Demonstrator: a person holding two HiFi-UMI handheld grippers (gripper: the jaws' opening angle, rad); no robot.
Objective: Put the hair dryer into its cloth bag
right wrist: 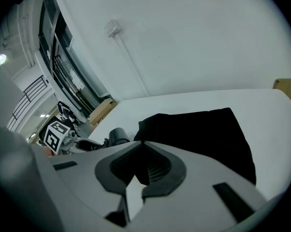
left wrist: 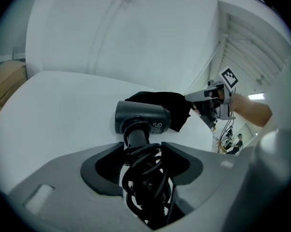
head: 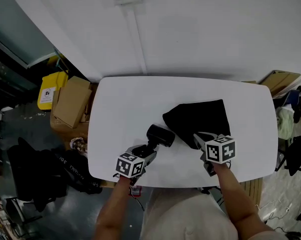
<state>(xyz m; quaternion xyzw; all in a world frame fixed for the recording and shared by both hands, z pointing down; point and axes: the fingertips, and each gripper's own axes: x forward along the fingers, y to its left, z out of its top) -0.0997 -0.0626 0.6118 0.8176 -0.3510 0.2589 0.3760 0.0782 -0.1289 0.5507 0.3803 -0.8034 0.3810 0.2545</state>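
On table (head: 120, 99), left tool (head: 151, 149) pinching hair dryer (head: 160, 135), right tool (head: 197, 139) pinching cloth bag (head: 200, 116)

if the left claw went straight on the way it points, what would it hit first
Probably the cloth bag: the left claw holds the hair dryer with its head aimed at the bag's near edge. How near is hard to judge.
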